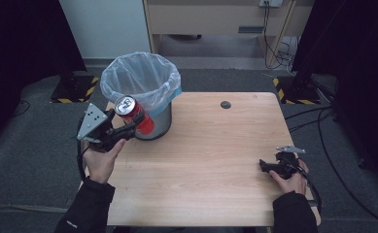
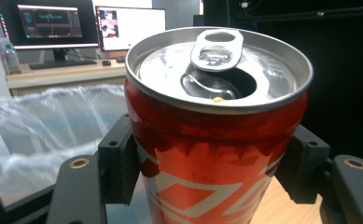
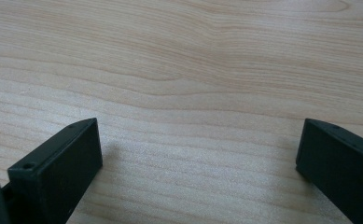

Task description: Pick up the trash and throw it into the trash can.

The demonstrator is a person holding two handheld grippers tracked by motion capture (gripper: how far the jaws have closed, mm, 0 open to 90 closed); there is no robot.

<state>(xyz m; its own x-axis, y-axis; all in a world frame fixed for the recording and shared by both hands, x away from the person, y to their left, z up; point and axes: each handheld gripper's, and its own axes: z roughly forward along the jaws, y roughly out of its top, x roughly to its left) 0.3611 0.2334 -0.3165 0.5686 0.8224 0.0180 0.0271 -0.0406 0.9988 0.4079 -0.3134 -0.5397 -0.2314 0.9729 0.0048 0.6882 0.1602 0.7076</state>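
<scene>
Left claw (image 1: 137, 121), clamped on the red can (image 1: 134, 114), should be carried over the lined bin (image 1: 140, 90) before release; the right claw (image 1: 266, 166) rests apart.

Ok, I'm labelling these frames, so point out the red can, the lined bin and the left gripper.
red can (image 2: 207, 158), left gripper view, on its red side wall.
lined bin (image 1: 143, 80), high view, on the plastic liner.
left gripper (image 1: 128, 127), high view, between the jaws at the can.
</scene>
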